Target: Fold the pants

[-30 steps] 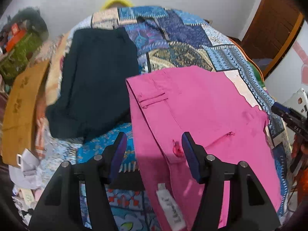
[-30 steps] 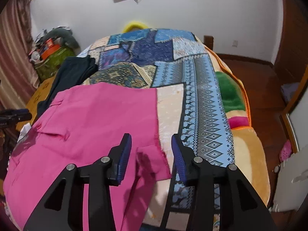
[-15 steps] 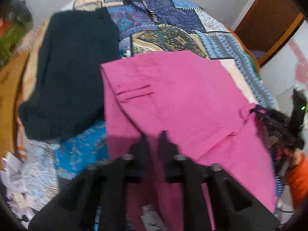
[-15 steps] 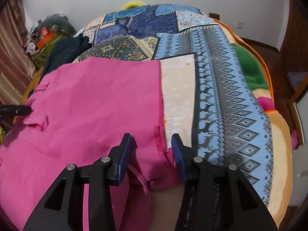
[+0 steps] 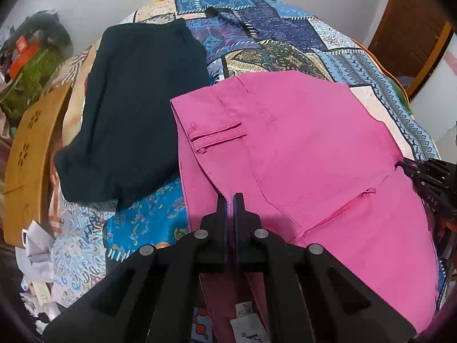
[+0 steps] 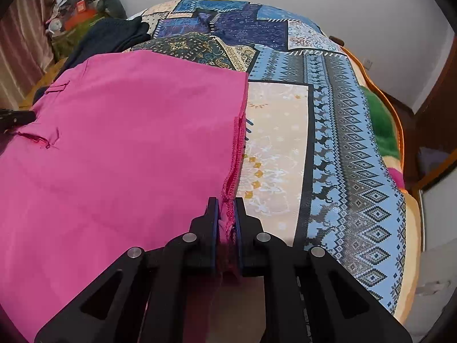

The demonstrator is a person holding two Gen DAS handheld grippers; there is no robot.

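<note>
The pink pants (image 5: pixel 300 148) lie spread on the patchwork bedspread (image 5: pixel 257 28), waistband and a welt pocket toward the left. My left gripper (image 5: pixel 230 200) is shut on the pants' near waist edge. My right gripper (image 6: pixel 227 204) is shut on the frayed hem edge of the pink pants (image 6: pixel 120 148), pink fabric bunched between the fingers. The right gripper also shows at the right edge of the left wrist view (image 5: pixel 428 171), and the left gripper shows at the left edge of the right wrist view (image 6: pixel 14 117).
A dark navy garment (image 5: pixel 137 103) lies on the bed left of the pants, also in the right wrist view (image 6: pixel 105 37). A wooden footboard (image 5: pixel 28 157) and clutter (image 5: pixel 31 63) stand at the left. A wooden door (image 5: pixel 411 25) is at the right. The bedspread (image 6: pixel 328 143) extends right of the pants.
Both grippers have closed: the left on the waist edge, the right on the frayed hem. Both views have shifted a little and the pants' near edges are gathered in the fingers.
</note>
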